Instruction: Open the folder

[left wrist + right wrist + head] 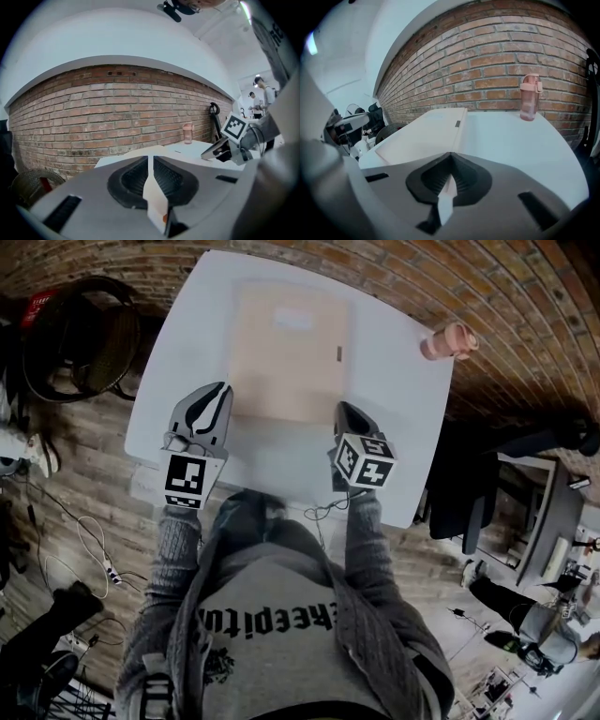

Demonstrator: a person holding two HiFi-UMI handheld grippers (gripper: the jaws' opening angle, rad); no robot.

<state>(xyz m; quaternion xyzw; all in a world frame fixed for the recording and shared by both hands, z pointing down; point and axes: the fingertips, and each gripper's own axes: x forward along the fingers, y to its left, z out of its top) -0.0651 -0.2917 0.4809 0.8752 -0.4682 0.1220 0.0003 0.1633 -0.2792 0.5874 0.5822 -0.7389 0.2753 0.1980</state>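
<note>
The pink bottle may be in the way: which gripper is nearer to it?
Right. The right gripper is by the near right corner of the folder, the bottle farther back on its right; the left gripper is by the near left corner.

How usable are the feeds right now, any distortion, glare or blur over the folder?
Head view: evenly lit, no glare, the pale folder low in contrast against the white table, corners bowed. Left gripper view: heavy fisheye, the brick wall arches, folder barely seen. Right gripper view: folder and pink bottle sharp, rim vignetted.
</note>
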